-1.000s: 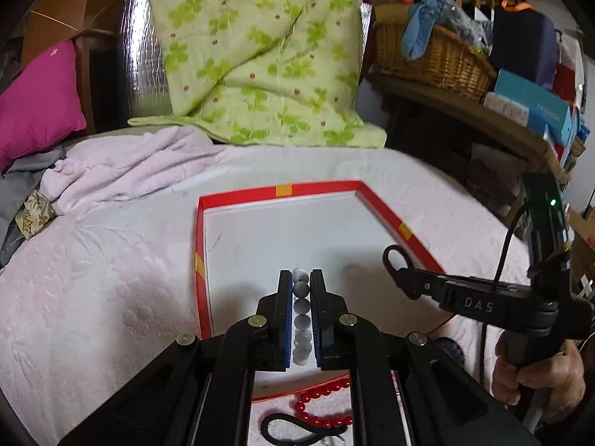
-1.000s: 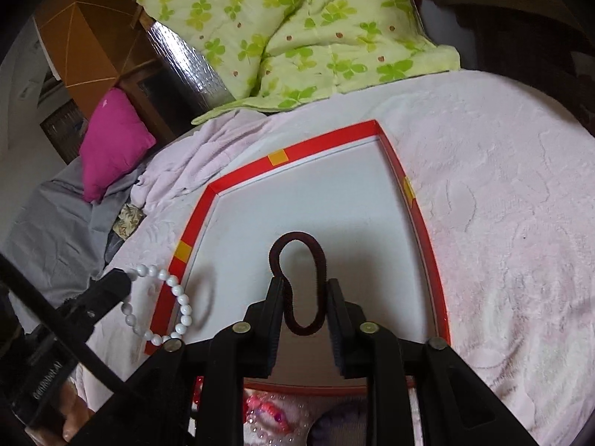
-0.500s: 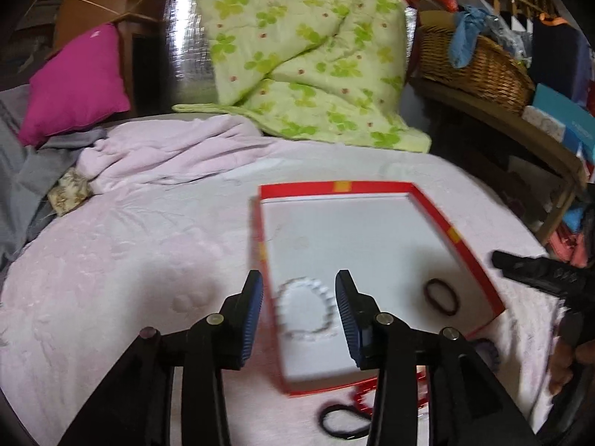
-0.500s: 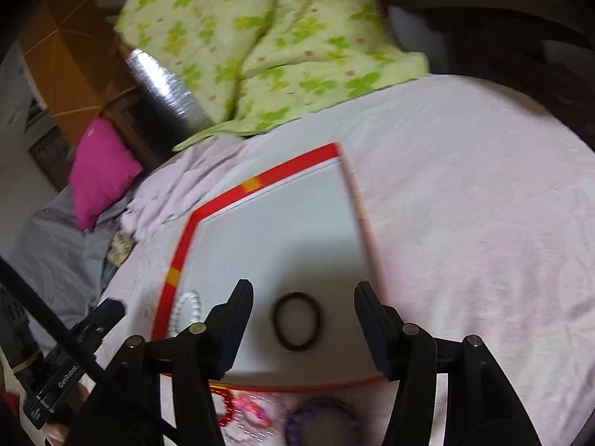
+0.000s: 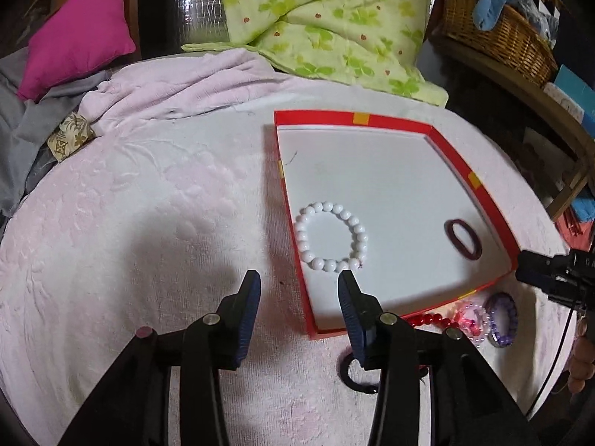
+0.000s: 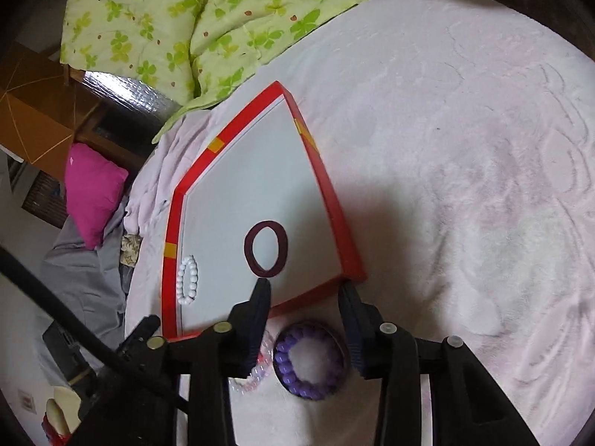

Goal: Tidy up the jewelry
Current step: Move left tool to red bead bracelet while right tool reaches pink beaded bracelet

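Observation:
A red-rimmed white tray (image 5: 479, 186) (image 6: 336, 223) lies on the pink bedspread. A white bead bracelet (image 5: 331, 237) (image 6: 187, 279) and a dark maroon hair tie (image 5: 463, 239) (image 6: 266, 248) lie inside it. In front of the tray lie a purple bead bracelet (image 5: 502, 319) (image 6: 308, 360), a pink clear bracelet (image 5: 474, 320) (image 6: 256, 369), red beads (image 5: 431, 321) and a black hair tie (image 5: 353, 373). My left gripper (image 5: 299, 282) is open and empty, over the tray's near left corner. My right gripper (image 6: 303, 290) is open and empty, over the tray's near right corner, above the purple bracelet.
A green flowered quilt (image 5: 327, 18) and a magenta pillow (image 5: 78, 41) lie at the back. A wicker basket (image 5: 494, 26) stands on a shelf at the right. A crumpled pink blanket (image 5: 178, 85) lies behind the tray.
Both grippers opened and let go: the white bracelet and the maroon hair tie now lie in the tray. Both grippers have pulled back toward the tray's near edge.

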Demonstrator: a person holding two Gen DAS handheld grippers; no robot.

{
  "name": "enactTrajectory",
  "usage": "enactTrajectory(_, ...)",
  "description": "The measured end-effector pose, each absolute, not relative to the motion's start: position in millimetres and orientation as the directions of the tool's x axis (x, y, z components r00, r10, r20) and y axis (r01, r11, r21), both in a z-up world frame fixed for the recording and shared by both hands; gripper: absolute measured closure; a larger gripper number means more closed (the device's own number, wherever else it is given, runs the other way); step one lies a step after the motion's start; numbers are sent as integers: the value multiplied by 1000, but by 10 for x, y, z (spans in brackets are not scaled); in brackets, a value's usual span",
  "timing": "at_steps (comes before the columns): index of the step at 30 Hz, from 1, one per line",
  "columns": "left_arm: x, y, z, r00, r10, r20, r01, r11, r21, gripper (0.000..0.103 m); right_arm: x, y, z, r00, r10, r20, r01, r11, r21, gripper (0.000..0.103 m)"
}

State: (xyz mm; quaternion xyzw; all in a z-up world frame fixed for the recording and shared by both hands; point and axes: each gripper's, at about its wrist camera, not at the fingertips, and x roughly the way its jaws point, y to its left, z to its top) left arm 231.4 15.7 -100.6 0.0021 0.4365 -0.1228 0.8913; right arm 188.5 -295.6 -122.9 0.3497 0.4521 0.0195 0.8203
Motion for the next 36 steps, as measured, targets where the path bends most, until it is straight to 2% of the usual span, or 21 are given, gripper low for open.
enactTrajectory(8, 2386, 98, -1114, 581, -171, -796, 216, 975, -52, 59, 2041, -2775, -1305, 567, 369, -737, 261, 768, 585, 62)
enactTrajectory(18, 2134, 152, -933, 616, -197, -762, 229, 971, -66, 59, 1846, -2899, -1168, 576, 405, -710, 198, 773, 602, 62)
enactTrajectory(25, 1794, 59, -838, 626, -254, -738, 293, 953, -80, 59, 1717, -2727, -1131, 548, 529, -649, 96, 730, 676, 62)
enactTrajectory(31, 1631, -74, -855, 594, -326, -736, 399, 913, -82, 59, 1819, -2546, -1198, 523, 534, -664, 69, 751, 657, 72)
enactTrajectory(36, 1598, -114, -842, 558, -402, -726, 479, 870, -114, 60, 1954, -2351, -1203, 491, 544, -681, 14, 777, 630, 73)
